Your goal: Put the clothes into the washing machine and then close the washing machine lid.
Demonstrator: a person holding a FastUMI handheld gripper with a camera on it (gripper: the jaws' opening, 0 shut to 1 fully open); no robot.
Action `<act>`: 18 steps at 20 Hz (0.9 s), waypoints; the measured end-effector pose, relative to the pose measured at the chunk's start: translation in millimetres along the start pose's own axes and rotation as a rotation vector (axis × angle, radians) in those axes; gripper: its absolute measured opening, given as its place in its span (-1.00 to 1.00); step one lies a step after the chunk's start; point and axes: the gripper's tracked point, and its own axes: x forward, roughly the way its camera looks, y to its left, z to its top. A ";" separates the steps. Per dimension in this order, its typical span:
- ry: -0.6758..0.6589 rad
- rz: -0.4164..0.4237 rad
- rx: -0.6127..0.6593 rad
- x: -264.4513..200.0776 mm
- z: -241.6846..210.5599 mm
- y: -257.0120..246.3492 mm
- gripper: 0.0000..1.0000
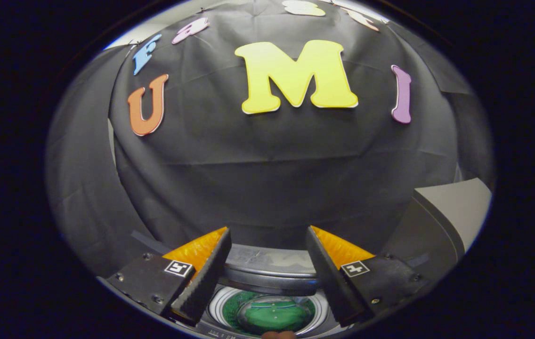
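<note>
Down at six o'clock, between the wide-apart, empty fingers of the gripper (267, 278): green clothes (272, 314) already inside the round washing machine (270, 270) drum. At four o'clock, grey lid (446, 212) tipped up. Clothes in, looks like; lid left to close.

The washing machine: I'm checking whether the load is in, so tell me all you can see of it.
The washing machine lies below and between the fingers of the open gripper. Its grey, glossy-looking rim curves around a round opening. A green garment shows there, seemingly under a clear lid. Nothing touches the rim.
</note>
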 end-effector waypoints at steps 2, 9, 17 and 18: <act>0.024 0.005 0.003 -0.1 -5.8 0.8 0.99; 0.064 0.027 -0.052 -31.0 -39.3 14.2 0.99; 0.030 0.013 -0.105 -108.2 -49.5 16.0 0.99; 0.026 0.010 -0.096 -119.9 -48.6 13.5 0.99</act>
